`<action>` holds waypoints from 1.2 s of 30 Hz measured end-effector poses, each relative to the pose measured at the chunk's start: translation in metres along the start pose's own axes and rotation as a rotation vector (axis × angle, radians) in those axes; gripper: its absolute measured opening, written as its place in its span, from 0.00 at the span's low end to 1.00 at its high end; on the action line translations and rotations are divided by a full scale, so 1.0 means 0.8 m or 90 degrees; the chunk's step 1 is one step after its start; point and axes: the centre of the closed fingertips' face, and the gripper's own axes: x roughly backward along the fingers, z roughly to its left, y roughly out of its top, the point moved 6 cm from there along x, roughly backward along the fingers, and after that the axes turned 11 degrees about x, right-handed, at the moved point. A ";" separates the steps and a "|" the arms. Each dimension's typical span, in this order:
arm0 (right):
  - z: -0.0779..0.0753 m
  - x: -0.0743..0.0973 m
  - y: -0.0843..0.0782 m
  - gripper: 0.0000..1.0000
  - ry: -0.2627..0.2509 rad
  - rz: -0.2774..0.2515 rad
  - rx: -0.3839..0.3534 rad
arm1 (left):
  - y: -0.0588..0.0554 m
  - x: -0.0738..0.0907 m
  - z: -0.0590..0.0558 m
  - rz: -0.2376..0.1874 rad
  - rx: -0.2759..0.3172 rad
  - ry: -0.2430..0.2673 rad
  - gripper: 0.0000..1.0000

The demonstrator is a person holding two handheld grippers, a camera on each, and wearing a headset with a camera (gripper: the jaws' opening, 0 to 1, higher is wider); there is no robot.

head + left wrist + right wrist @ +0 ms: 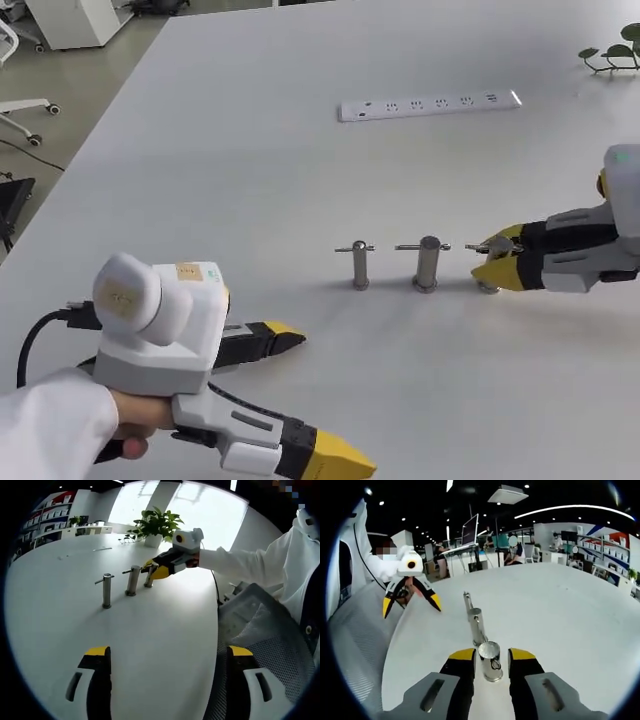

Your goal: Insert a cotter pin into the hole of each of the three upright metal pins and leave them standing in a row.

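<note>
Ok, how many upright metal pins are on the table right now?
3, in a row in the head view: left pin, middle pin, and a third pin between the right tool's jaws.

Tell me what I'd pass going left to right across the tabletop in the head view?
left gripper → first metal pin → second metal pin → third metal pin → right gripper, whose jaws flank that third pin.

No text, label, brand or number can be read anywhere.
</note>
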 end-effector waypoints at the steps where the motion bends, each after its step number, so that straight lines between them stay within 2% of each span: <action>1: 0.000 0.003 0.003 0.25 0.000 -0.007 -0.007 | 0.001 0.001 0.000 -0.003 -0.001 0.002 0.97; 4: 0.005 0.011 0.010 0.30 0.002 -0.014 -0.017 | 0.006 0.005 0.001 -0.023 -0.001 0.010 0.97; 6: 0.008 0.020 0.019 0.41 -0.016 -0.026 -0.025 | 0.011 0.009 0.003 -0.043 0.002 0.020 0.98; 8: 0.012 0.029 0.036 0.53 -0.040 -0.069 -0.053 | 0.018 0.013 0.004 -0.079 0.015 0.028 0.99; 9: 0.015 0.033 0.043 0.60 -0.045 -0.080 -0.052 | 0.020 0.015 0.004 -0.087 0.017 0.031 0.99; 12: 0.032 0.050 0.055 0.73 -0.058 -0.093 -0.060 | 0.027 0.022 0.003 -0.121 0.021 0.043 0.99; 15: 0.044 0.059 0.059 0.74 -0.060 -0.094 -0.069 | 0.034 0.029 -0.001 -0.164 0.035 0.042 0.99; 18: 0.061 0.070 0.062 0.82 -0.084 -0.109 -0.092 | 0.039 0.036 -0.007 -0.202 0.064 0.038 0.99; 20: 0.070 0.077 0.060 0.82 -0.100 -0.112 -0.117 | 0.045 0.041 -0.010 -0.232 0.082 0.044 0.99; 23: 0.082 0.086 0.053 0.87 -0.124 -0.121 -0.164 | 0.048 0.046 -0.014 -0.241 0.081 0.050 0.99; 26: 0.094 0.096 0.044 0.88 -0.128 -0.120 -0.213 | 0.049 0.049 -0.014 -0.260 0.080 0.066 0.99; 29: 0.099 0.101 0.040 0.90 -0.136 -0.120 -0.227 | 0.049 0.051 -0.014 -0.279 0.093 0.069 0.99; 31: 0.103 0.104 0.038 0.92 -0.142 -0.115 -0.234 | 0.047 0.051 -0.017 -0.277 0.092 0.072 0.99; 36: 0.108 0.104 0.035 0.94 -0.143 -0.108 -0.254 | 0.039 0.050 -0.022 -0.250 0.084 0.086 0.99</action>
